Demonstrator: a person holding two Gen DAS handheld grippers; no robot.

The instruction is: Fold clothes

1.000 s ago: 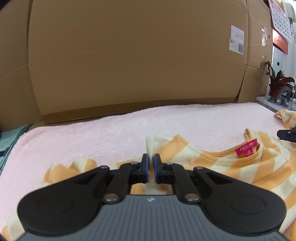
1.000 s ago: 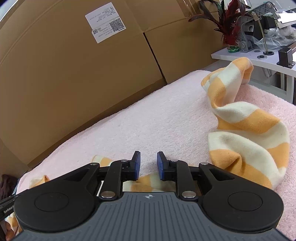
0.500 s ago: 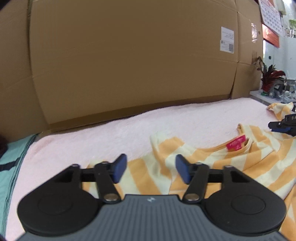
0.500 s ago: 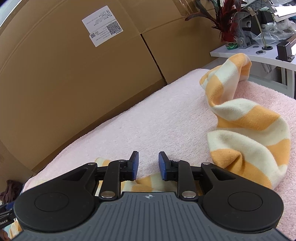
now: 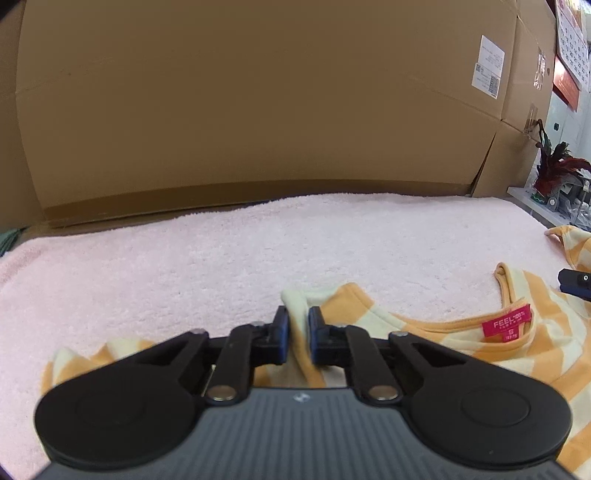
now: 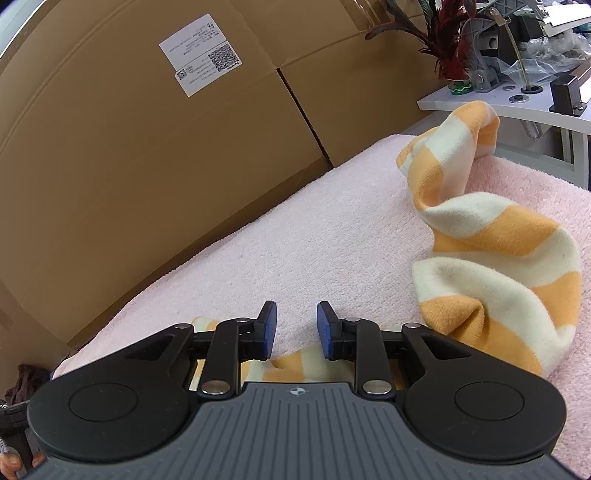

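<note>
On pink towel point(image 5: 258, 251): left tongs point(image 5: 295, 334) pinching striped top point(image 5: 461, 354), pink neck label point(image 5: 508, 325) left view only; right tongs point(image 6: 293, 325) part-open, grip unclear, bunched sleeve point(image 6: 495, 251) right view

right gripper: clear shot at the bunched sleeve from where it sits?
Probably yes. The sleeve lies just to the right of the right gripper, with only bare pink towel between. Its jaws stand apart, with striped fabric low between them, so it may need to let go first.

- Looking like a workshop or storeroom: big cardboard boxes point(image 5: 258, 103) with shipping labels point(image 6: 201, 53) are walling things in.
- Metal hardware point(image 6: 517, 33) is cluttering a white desk point(image 6: 480, 105).
</note>
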